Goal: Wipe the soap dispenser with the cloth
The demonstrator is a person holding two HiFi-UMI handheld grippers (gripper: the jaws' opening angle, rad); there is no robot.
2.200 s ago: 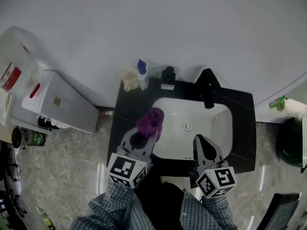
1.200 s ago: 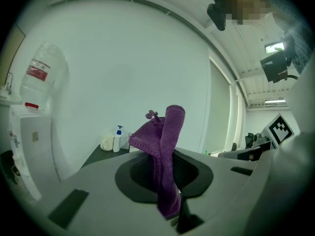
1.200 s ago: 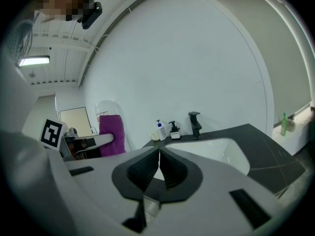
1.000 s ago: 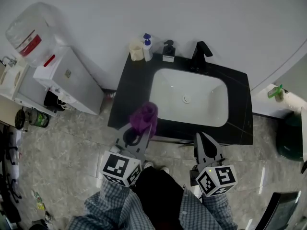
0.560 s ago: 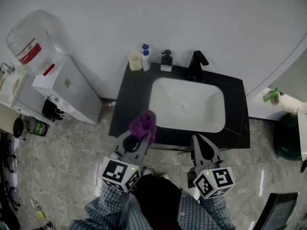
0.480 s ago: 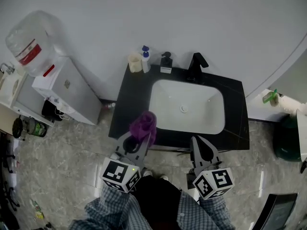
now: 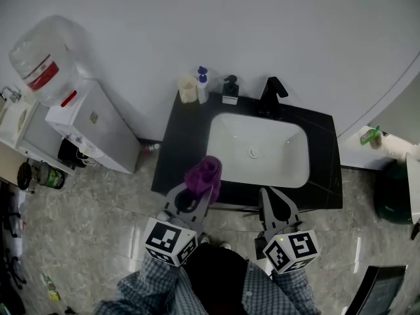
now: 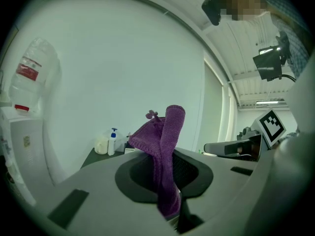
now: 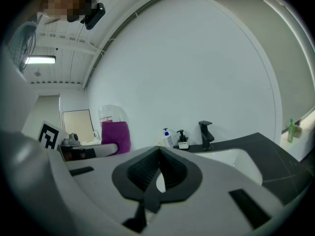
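Soap dispenser, small black pump bottle [image 7: 230, 89], stands just left of black tap [image 7: 271, 96]. Left gripper [image 7: 195, 194] pinches purple knitted cloth [image 7: 205, 174], well in front of tap. Right gripper [image 7: 270, 197] is closed and empty. Risk: wiped unsteadied, dispenser may tip, or cloth may knock white spray bottle [image 7: 202, 85] further left of tap.

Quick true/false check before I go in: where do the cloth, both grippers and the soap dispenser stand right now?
1. The left gripper is shut on the purple cloth. True.
2. The right gripper holds the black soap dispenser. False: its jaws are together on nothing, and the dispenser stands at the back of the counter, left of the faucet.
3. The cloth is touching the dispenser. False: it is held up near the counter's front edge, well apart from the dispenser.
4. The blue-topped bottle stands between the cup and the dispenser. True.
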